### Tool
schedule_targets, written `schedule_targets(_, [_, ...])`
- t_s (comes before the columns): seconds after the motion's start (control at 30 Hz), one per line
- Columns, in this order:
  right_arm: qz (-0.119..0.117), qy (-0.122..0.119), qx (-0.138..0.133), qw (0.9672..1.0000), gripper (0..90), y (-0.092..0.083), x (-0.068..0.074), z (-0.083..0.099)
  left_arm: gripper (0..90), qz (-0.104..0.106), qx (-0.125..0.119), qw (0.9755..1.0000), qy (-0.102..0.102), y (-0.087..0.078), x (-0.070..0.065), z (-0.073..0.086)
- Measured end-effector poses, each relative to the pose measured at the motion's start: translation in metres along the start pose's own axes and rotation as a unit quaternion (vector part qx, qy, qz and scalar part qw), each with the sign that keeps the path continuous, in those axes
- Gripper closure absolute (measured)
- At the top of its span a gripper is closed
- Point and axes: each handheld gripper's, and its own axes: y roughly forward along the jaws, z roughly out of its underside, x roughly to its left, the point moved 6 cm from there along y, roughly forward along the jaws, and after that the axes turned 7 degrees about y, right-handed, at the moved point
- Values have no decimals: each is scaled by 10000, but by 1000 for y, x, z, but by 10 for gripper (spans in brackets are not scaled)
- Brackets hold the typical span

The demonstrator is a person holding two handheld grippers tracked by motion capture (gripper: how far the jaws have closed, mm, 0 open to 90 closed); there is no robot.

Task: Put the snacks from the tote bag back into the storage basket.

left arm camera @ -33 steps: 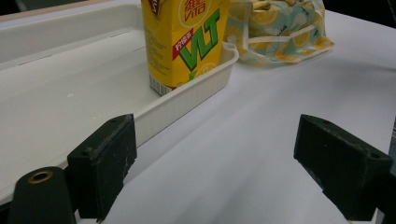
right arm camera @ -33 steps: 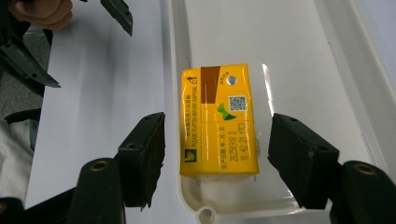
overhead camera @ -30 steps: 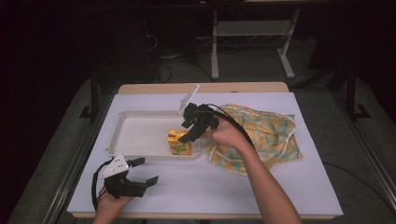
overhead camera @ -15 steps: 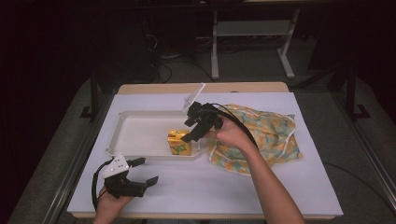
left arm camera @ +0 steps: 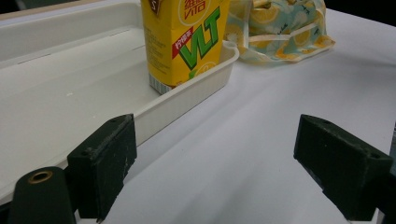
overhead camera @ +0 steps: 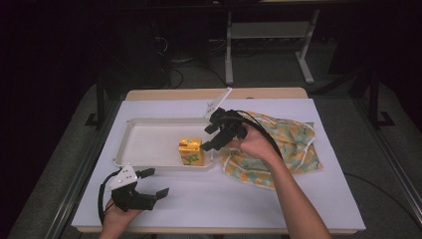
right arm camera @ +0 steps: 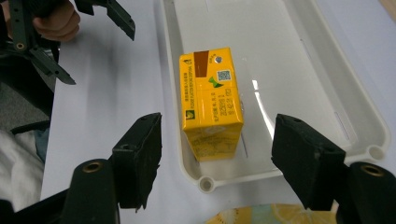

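Right gripper (right arm camera: 217,158), jaws just opening, straddles the upright lemon tea carton (right arm camera: 211,100) without touching; a clipped pull-back could topple it in the white tray (right arm camera: 369,126). Left gripper (overhead camera: 149,183) gapes wide, empty.

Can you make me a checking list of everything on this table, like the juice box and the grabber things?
Surface: white table cover, flat and clean.
Job's things: yellow juice carton stands upright in the near right corner of the white tray.
Clutter: patterned cloth bag lies right of the tray, touching its corner.
Grippers: right hand-held gripper is open just beside the carton, its jaws have just been opening and grip nothing; left hand-held gripper is open on the cover in front of the tray, holding nothing.
Cables: black cable runs from the right gripper over the hand.
Surroundings: dark floor and a metal stand behind the table.
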Motion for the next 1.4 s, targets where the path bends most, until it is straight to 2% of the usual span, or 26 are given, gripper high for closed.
schedule_targets(0.23, [74,60,-5,10000,311,-9,-2,6,131,0,-31,10000,-41,1,-1,-1])
schedule_targets(0.53, [126,154,-8,9998,312,-16,-4,19,131,3,-20,10000,4,2,0,-1])
schedule_targets(0.7, [117,279,-9,9995,310,-21,-5,27,131,-5,-19,10000,-5,2,0,-1])
schedule_targets(0.73, [113,286,22,9995,310,-22,-5,28,131,-3,-33,10000,-10,2,0,-1])
schedule_targets(0.8, [147,181,-92,9997,313,-24,-5,28,131,-2,-30,10000,0,2,0,-1])
schedule_targets(0.87, [171,322,-40,9993,313,-27,-2,32,131,-6,-35,10000,-4,2,0,-1])
schedule_targets(0.93, [170,304,-81,9994,314,-30,-2,35,131,2,-25,10000,-2,2,0,-1])
schedule_targets(0.97, [196,193,-144,9995,314,-30,-4,35,131,4,-12,10000,-6,2,-1,-1])
schedule_targets(1.03, [190,322,-148,9992,315,-33,-3,39,131,3,-12,10000,-13,2,-1,-1])
schedule_targets(1.4, [198,461,-184,9986,315,-41,-1,62,131,-21,7,10000,7,1,0,-1])
